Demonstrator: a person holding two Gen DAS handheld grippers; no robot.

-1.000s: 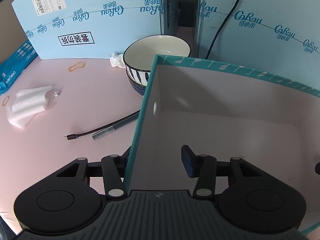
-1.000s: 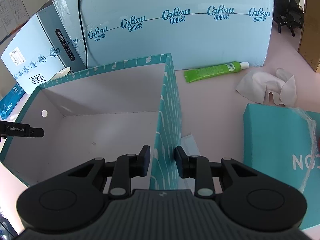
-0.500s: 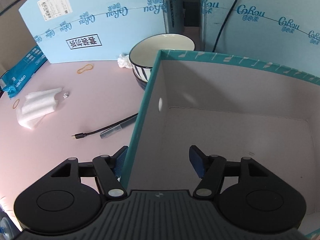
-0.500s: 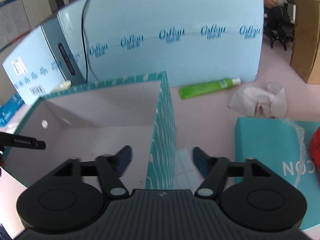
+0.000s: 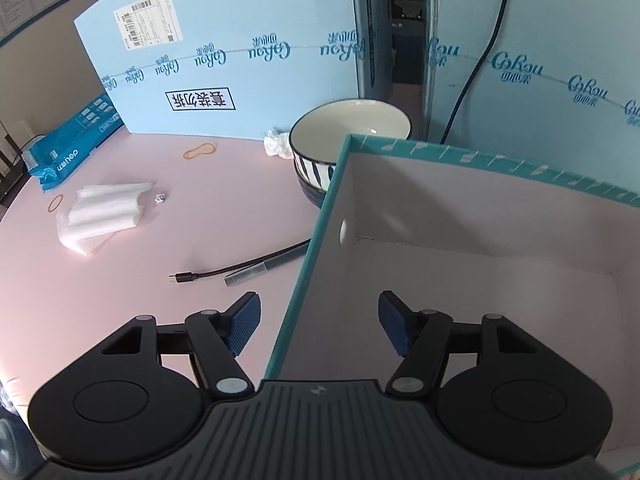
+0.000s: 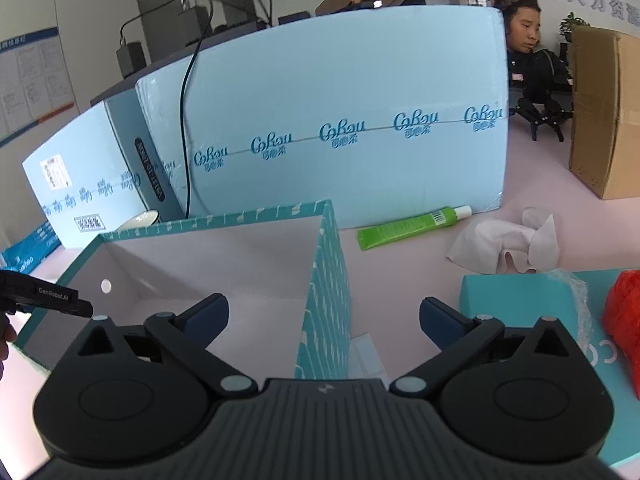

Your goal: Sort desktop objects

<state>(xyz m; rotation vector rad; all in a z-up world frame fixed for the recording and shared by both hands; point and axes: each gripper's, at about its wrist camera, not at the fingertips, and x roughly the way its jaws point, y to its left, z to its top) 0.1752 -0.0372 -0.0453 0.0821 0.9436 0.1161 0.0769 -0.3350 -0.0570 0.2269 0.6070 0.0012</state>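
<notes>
Teal cardboard box with a white inside sits open-topped on the pink tabletop, filling the right half of my left view and the lower left of my right view, with tall pale-blue printed panels standing behind it at twelve o'clock. My left tongs straddle the box's left wall, one pad outside and one inside, parted and clear of the cardboard on both sides. My right tongs straddle its right wall the same way, their jaws opening wide with the wall between them but untouched. At three o'clock of the right tongs lies a flat teal carton with something red on it. A white bowl with a dark striped outside stands at the box's far left corner, touching or nearly so. Crumpled white tissue lies at one o'clock in the right view, a green tube just left of it. At ten o'clock in the left view are white foam pieces, then a black cable beside a grey pen, and an orange rubber band.
</notes>
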